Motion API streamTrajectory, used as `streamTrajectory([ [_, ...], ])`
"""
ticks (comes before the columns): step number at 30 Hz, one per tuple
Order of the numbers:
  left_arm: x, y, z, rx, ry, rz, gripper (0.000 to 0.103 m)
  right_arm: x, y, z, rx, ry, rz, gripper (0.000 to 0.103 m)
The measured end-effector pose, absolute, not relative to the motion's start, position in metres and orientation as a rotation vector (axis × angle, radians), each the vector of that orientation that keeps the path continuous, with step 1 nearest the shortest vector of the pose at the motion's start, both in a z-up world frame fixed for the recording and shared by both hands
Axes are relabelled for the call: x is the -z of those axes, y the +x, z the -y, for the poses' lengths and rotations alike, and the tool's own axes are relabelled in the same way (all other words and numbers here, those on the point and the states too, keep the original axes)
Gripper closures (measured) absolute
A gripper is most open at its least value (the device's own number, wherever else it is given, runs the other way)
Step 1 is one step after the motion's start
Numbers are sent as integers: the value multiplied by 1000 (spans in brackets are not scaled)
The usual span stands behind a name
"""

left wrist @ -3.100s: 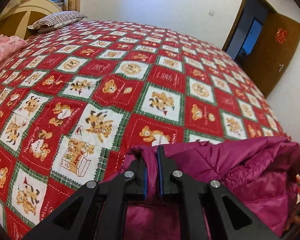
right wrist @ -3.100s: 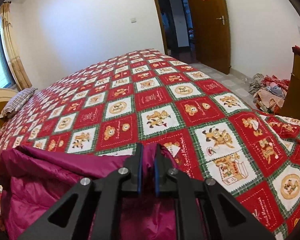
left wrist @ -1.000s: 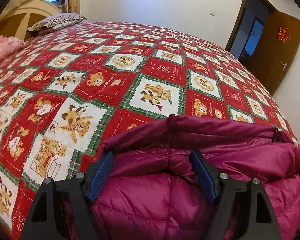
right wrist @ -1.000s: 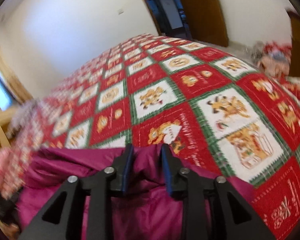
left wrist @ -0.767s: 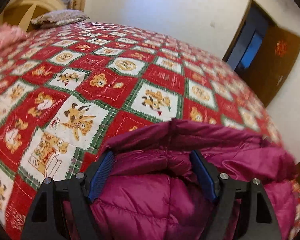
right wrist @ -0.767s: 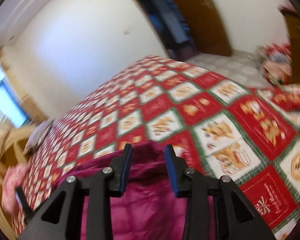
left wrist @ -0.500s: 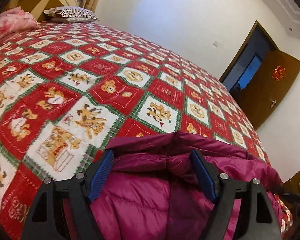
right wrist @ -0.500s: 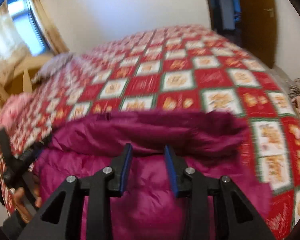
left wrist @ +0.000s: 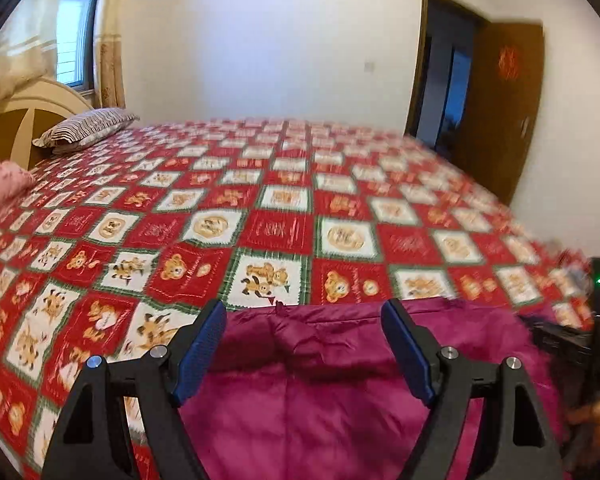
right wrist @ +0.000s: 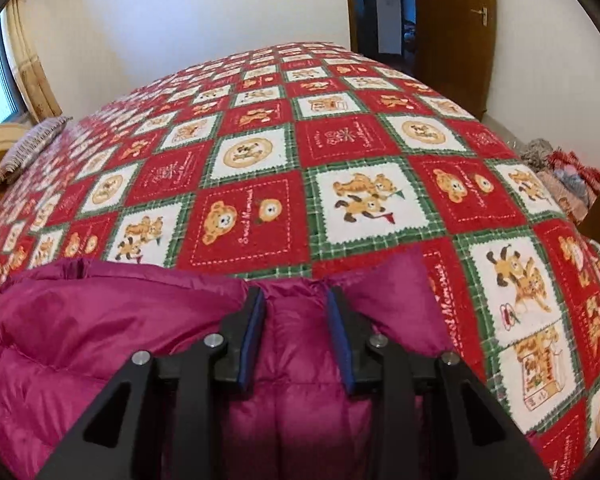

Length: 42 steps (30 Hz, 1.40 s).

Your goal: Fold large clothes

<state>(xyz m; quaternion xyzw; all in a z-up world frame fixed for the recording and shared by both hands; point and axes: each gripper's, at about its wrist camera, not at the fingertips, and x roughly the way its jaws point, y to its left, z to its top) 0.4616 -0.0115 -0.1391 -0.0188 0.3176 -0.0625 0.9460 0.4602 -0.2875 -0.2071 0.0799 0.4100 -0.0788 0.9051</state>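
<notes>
Spread across the whole bed is a red, white and green patchwork quilt printed with teddy bears (left wrist: 284,224), and everything you are working with lies on it. Your magenta quilted down jacket (right wrist: 112,332) sits folded at the near edge of that quilt, closest to you, with its far fold line running straight across the bear squares.

Your left gripper (left wrist: 304,344) stands wide, its blue-padded fingers (left wrist: 200,352) well apart on either side of the jacket's upper edge; neither pad appears to press the fabric, though that view is blurred, so take it as likely rather than certain. Your right gripper (right wrist: 296,336) is set narrow, with a puffed ridge of the jacket rising between its blue pads (right wrist: 252,336). The fabric fills the gap and seems to touch both pads, so you look to be pinching that ridge near the jacket's right-hand corner.

Beyond the jacket, at the far left corner of the quilt, a brown-and-white striped pillow (left wrist: 86,128) leans by the cream wooden headboard (left wrist: 28,108), and a pink fluffy blanket (left wrist: 0,188) lies at the quilt's left edge. Off the quilt's far right corner a brown wooden door (left wrist: 500,108) stands open with a red paper ornament on it. Past the quilt's right edge, a heap of mixed clothes (right wrist: 564,176) lies on the floor. No basket, box or other container shows in either view.
</notes>
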Motion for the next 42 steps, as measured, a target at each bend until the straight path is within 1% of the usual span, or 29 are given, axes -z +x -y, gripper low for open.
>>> streamTrajectory([
  [4,193,503,2,-1,-37,-860,23,210,454,294,185,176,-840,67],
  [5,208,508,-9,29,-116,-911,23,211,451,301,174,218,-831,67],
  [7,210,505,-22,42,-188,-882,23,213,451,305,167,251,-823,67],
  [9,212,505,-17,21,-148,-877,23,214,452,302,175,238,-819,66],
  [13,219,515,-6,-31,-65,-891,18,216,458,302,196,228,-821,66],
  [16,219,511,-5,-39,-52,-888,18,215,456,304,190,236,-821,66],
  [20,217,507,-8,-28,-59,-883,18,197,427,317,183,288,-816,67],
  [23,217,507,-8,-20,-70,-883,18,189,401,326,233,249,-837,67],
  [24,217,507,-7,-21,-67,-883,18,191,397,328,250,226,-854,66],
  [25,217,507,-6,-22,-65,-883,18,197,393,331,269,201,-874,63],
  [26,216,507,-6,-21,-64,-882,18,208,388,337,261,204,-885,54],
  [29,216,506,-5,-20,-64,-883,18,218,379,350,224,298,-830,53],
  [34,217,507,-4,-20,-66,-885,18,219,386,336,273,198,-825,52],
  [36,216,507,-6,-9,-72,-894,18,219,386,338,273,203,-820,52],
  [38,207,500,-13,42,-92,-918,18,219,383,340,271,214,-820,52],
  [41,183,466,-34,130,-202,-865,18,217,380,341,268,216,-820,52],
  [42,175,450,-43,150,-225,-847,18,216,377,341,269,221,-820,54],
])
